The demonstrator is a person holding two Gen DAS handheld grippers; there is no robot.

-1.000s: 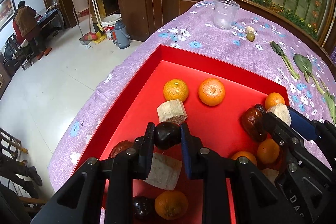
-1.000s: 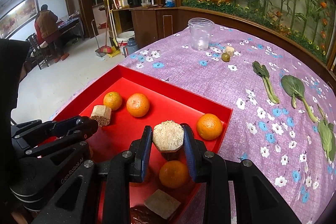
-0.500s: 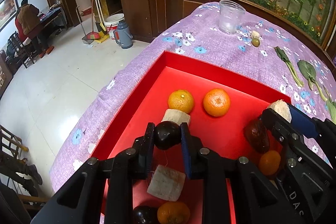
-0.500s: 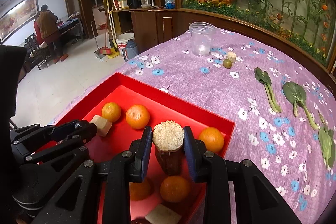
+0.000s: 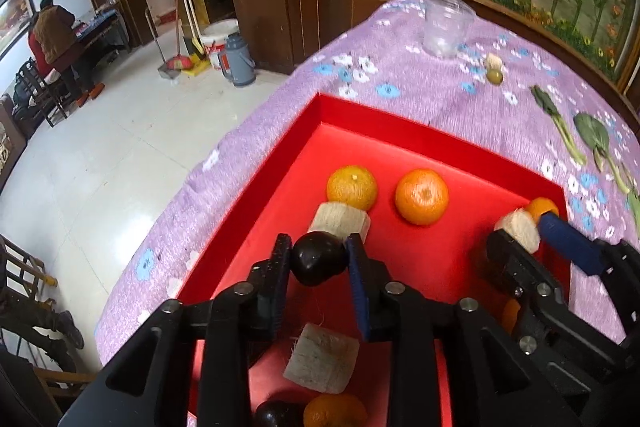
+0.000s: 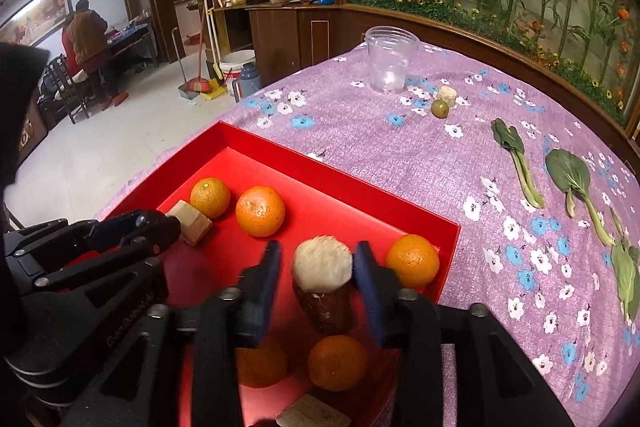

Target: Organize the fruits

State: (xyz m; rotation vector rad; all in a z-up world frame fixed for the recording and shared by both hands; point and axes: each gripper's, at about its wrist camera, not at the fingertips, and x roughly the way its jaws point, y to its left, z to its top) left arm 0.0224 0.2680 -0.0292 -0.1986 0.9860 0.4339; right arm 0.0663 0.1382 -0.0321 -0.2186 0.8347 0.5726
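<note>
left wrist view: oranges (image 5: 421,196) and cut chunks lie mixed in the red tray (image 5: 256,195), sorting looks unfinished; left gripper (image 5: 319,259) easing apart, dark fruit (image 5: 318,263) touching both pads | right wrist view: right gripper (image 6: 318,273) opening, sugarcane piece (image 6: 323,281) between the pads, gap at left pad, over the tray

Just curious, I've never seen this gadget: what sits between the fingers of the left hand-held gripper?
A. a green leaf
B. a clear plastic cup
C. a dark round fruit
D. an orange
C: a dark round fruit sits between the fingers of the left hand-held gripper, above the red tray.
</note>
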